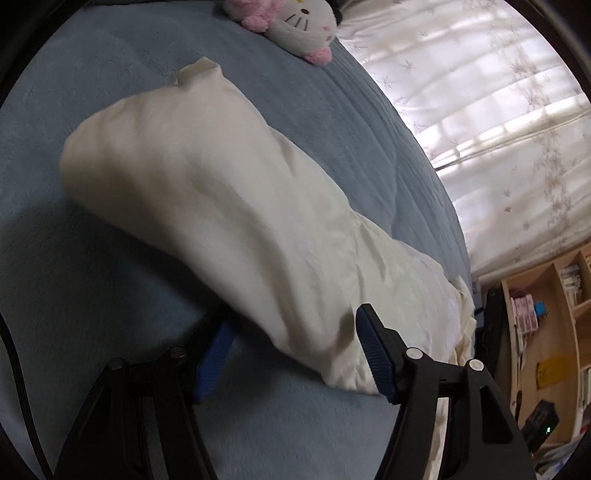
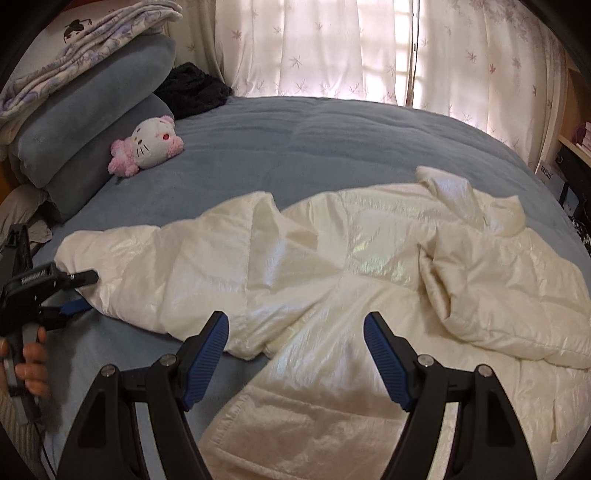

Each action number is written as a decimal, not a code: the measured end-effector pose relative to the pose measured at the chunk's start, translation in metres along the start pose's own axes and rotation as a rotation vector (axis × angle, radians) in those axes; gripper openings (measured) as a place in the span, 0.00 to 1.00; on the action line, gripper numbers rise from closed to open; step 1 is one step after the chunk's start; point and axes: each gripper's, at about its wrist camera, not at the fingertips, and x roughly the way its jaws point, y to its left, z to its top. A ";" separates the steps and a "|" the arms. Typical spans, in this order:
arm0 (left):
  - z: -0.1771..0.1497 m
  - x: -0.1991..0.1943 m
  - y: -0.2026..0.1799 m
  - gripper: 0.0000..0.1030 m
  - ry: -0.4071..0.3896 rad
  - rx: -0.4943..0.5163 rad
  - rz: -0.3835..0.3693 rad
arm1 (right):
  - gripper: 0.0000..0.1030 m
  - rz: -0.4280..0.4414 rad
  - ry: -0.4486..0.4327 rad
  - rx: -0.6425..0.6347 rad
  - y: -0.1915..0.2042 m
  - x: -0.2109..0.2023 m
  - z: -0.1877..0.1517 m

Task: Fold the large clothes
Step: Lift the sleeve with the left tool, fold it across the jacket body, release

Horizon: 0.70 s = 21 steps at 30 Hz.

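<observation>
Cream puffer jacket [image 2: 332, 266] lies spread across the blue bedspread [image 2: 314, 140], back up, rumpled on its right half. Its long axis runs left-right in the right wrist view, so crosswise to the right gripper's line.

Left gripper [image 1: 295, 332]: jaws wide apart, straddling the end of the left sleeve [image 1: 207, 192]. One blue pad sits under the sleeve edge, the other beside it on top. Not clamped as far as I can see. From the right wrist view the same tool [image 2: 79, 291] sits at the sleeve's cuff end, at the jacket's far left.

Right gripper [image 2: 295, 332]: jaws wide, holding nothing, hovering just over the body near the armpit seam, hem running toward the camera.

Key relation: sleeve stretches straight away from the left gripper, along its finger line, toward the plush cat [image 1: 295, 22]. Left hand is the near one for that sleeve; right is nearer the torso.

My read: next is pinching the cuff and bringing the sleeve across the body. Slick shell, probably slips if gripped shallow.

Stacked pillows [image 2: 85, 110] and curtains [image 2: 369, 48] are well apart from the work.
</observation>
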 end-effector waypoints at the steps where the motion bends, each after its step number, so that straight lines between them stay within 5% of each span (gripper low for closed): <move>1: 0.000 0.002 -0.003 0.47 -0.007 0.013 0.017 | 0.74 0.001 0.009 0.005 -0.001 0.001 -0.001; 3: 0.001 0.005 -0.009 0.19 -0.020 0.036 0.041 | 0.74 0.003 0.022 0.018 -0.005 0.001 -0.003; 5: -0.001 0.006 -0.019 0.07 -0.043 0.058 0.061 | 0.74 0.006 0.028 0.024 -0.008 0.000 -0.005; 9: -0.011 -0.015 -0.077 0.04 -0.129 0.234 0.203 | 0.74 0.013 0.007 0.027 -0.014 -0.014 -0.006; 11: -0.026 -0.036 -0.124 0.04 -0.204 0.348 0.217 | 0.73 0.016 -0.011 0.032 -0.021 -0.025 -0.006; 16: -0.076 -0.089 -0.244 0.04 -0.368 0.617 0.187 | 0.74 0.028 -0.053 0.082 -0.053 -0.058 -0.009; 21: -0.137 -0.113 -0.333 0.04 -0.384 0.814 0.101 | 0.74 0.014 -0.101 0.144 -0.096 -0.095 -0.021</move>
